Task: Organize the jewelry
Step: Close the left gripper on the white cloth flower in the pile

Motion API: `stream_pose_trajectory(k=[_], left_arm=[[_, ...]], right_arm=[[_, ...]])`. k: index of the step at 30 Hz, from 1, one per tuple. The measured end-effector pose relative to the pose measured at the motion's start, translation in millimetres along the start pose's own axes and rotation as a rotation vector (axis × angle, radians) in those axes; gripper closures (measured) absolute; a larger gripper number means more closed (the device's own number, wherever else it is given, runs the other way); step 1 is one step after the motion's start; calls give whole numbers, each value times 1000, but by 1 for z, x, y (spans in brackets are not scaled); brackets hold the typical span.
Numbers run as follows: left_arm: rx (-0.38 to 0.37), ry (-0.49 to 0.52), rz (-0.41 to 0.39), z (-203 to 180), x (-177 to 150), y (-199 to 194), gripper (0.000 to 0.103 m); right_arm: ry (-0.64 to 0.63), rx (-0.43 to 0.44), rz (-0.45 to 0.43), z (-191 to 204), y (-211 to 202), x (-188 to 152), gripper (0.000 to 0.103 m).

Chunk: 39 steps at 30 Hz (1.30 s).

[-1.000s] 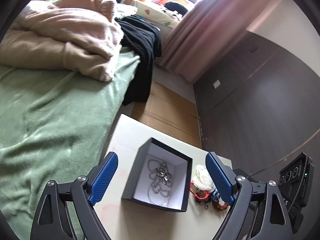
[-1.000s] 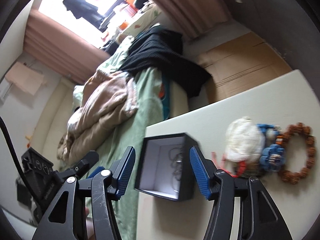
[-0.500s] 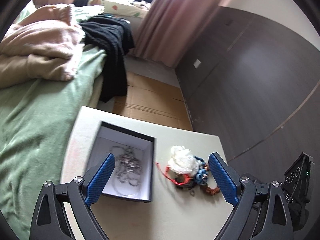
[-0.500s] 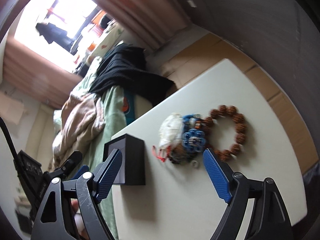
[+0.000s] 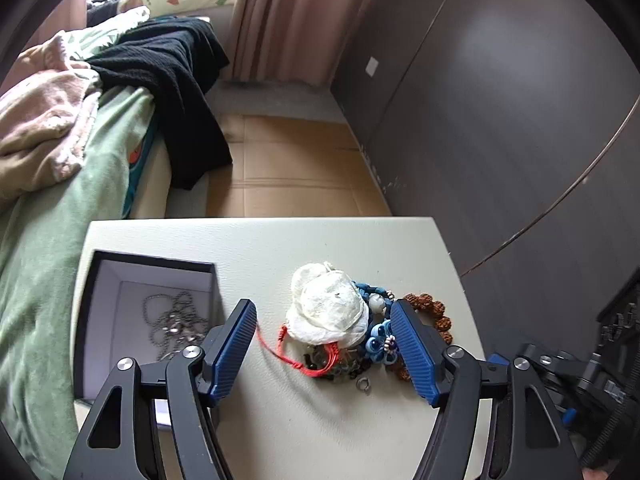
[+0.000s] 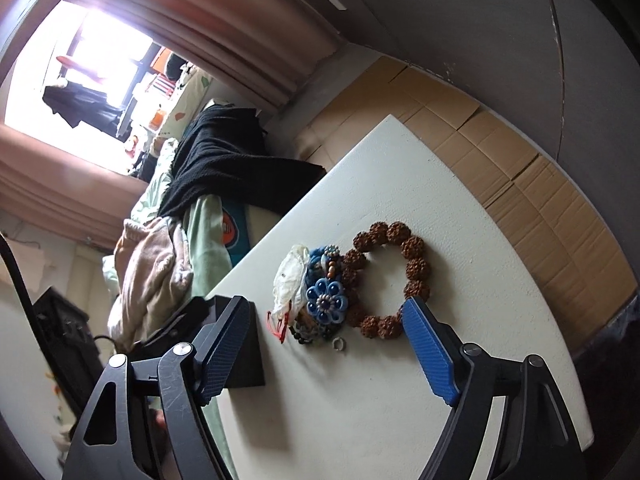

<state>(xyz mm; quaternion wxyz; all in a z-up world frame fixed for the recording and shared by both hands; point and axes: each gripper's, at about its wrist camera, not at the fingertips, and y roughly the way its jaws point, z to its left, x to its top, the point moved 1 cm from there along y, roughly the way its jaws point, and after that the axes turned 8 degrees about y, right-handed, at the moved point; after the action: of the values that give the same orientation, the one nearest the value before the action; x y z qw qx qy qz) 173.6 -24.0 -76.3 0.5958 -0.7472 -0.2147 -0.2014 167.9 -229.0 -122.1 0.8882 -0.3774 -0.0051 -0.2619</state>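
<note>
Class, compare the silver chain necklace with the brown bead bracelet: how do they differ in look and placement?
The silver chain necklace lies bunched inside the open black box; the brown bead bracelet lies out on the white table. The necklace is thin metal links; the bracelet is chunky, rough brown beads in an open ring. Neither is held.

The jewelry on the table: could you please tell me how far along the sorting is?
Done: a silver chain lies inside the black box. In hand: nothing; the left tongs, which have just been closing, frame the pile with nothing gripped, and the right tongs are open and empty. Left: the white pouch, red cord, blue flower piece, brown bead bracelet and small ring are on the table.
</note>
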Motion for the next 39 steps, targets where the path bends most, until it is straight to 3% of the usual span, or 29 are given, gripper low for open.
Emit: stream_pose_trajectory(k=[8,19,24,27,39], left_arm=[[67,42,35,-11,5,40,35],[54,55,81,-15,-3,73,44],[42,51,107,-13,-7,82,68],[16,33,103,-10,-10,80,98],[-33,14,12,-7,-5,41,101]], right_arm=[[41,-9,-35,-17,-18,14,23],[52,-53,-51,-28,-25,25,23],[39,-54,-54,-23,-23,23,23],[42,-56,-49,-24,-21,23,23],[16,-70,-20,-14,-6,16,23]])
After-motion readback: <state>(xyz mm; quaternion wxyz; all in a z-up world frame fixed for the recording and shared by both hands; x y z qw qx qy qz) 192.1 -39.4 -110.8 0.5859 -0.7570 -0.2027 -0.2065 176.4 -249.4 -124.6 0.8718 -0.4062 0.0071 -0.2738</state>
